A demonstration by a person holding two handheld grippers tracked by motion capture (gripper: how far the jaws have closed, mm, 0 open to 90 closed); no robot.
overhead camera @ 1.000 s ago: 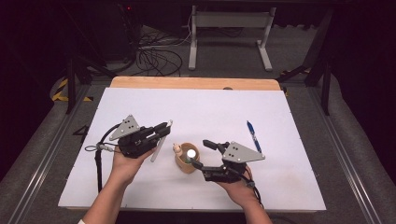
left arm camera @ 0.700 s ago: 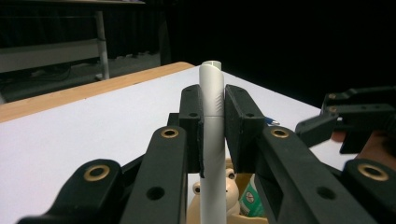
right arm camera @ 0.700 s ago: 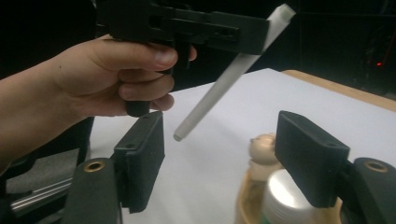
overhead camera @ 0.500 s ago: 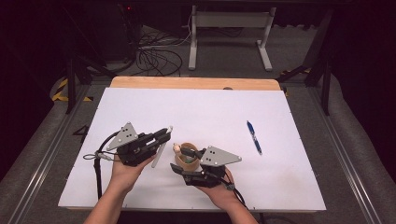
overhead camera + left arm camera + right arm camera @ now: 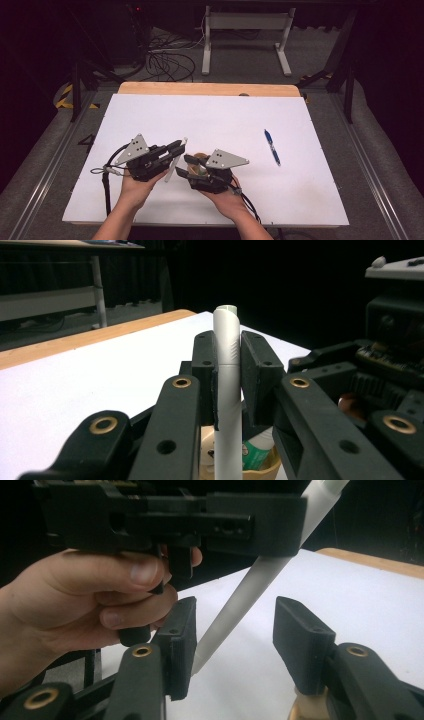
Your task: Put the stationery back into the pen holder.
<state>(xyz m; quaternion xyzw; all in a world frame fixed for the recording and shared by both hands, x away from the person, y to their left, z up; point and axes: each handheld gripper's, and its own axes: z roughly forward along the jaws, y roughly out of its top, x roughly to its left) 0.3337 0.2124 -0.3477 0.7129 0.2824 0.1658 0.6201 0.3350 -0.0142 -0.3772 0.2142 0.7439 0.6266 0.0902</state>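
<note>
The cup (image 5: 201,159) sits mostly hidden beneath the right tool (image 5: 186,165).

Two grippers are over the bench (image 5: 150,115): the left gripper (image 5: 176,149) and the right gripper (image 5: 186,165). There are two pens, one white pen (image 5: 176,161) and one blue pen (image 5: 271,147). One small tan cup (image 5: 201,158) stands there, with one green-and-white thing (image 5: 255,450) inside.

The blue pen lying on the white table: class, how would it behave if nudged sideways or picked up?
The slim blue pen looks round-bodied, so it would probably roll on the smooth white table. It seems light for its length. Its straight barrel suggests it stays stiff when lifted.
</note>
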